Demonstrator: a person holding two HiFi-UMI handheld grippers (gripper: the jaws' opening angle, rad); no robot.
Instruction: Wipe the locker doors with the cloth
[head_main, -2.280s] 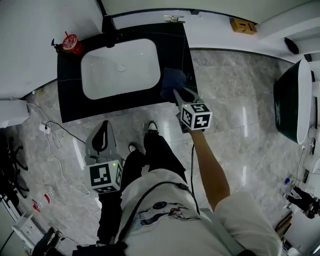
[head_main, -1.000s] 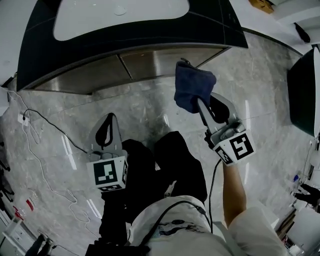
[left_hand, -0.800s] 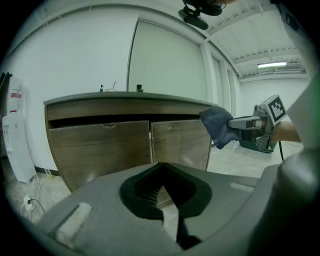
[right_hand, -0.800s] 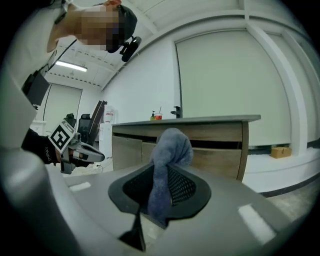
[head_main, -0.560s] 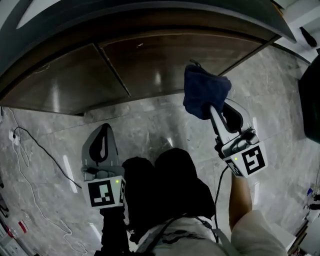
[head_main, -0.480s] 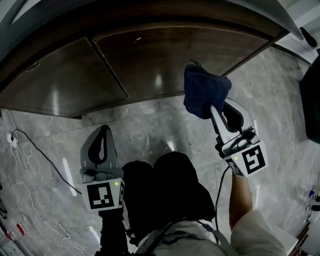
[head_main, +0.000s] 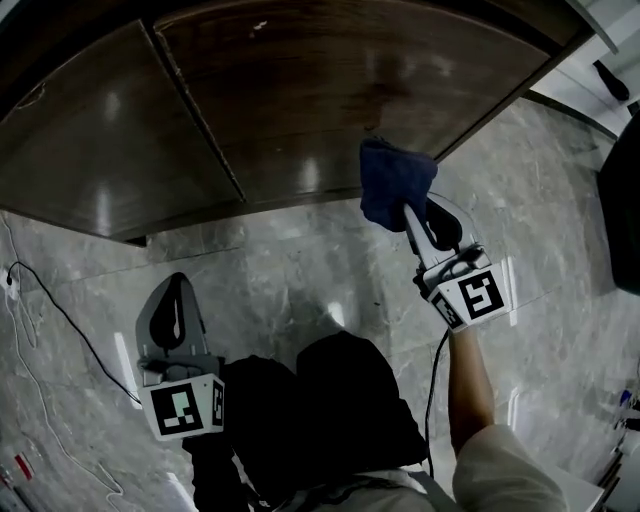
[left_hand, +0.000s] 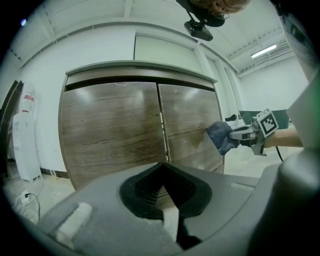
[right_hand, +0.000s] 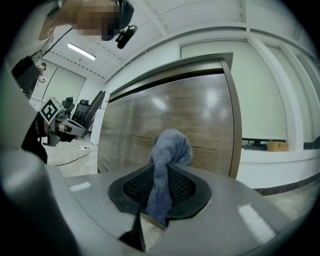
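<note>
Currently right tool (head_main: 408, 213) pinches cloth (head_main: 392, 180) by a narrow fold — dragging across locker door (head_main: 340, 90) could tug it free; contact seemingly not yet made.

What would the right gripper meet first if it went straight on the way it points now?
Most likely the right-hand brown wood-grain locker door; the dark blue cloth clamped in the right gripper would touch first. How wide the gap is cannot be judged.

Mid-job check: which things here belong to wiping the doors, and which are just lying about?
In the job: cloth, clamped in the right gripper; locker doors.
Lying about: floor cable; white standing unit by the wall. The left gripper is shut and empty, so idle.
</note>
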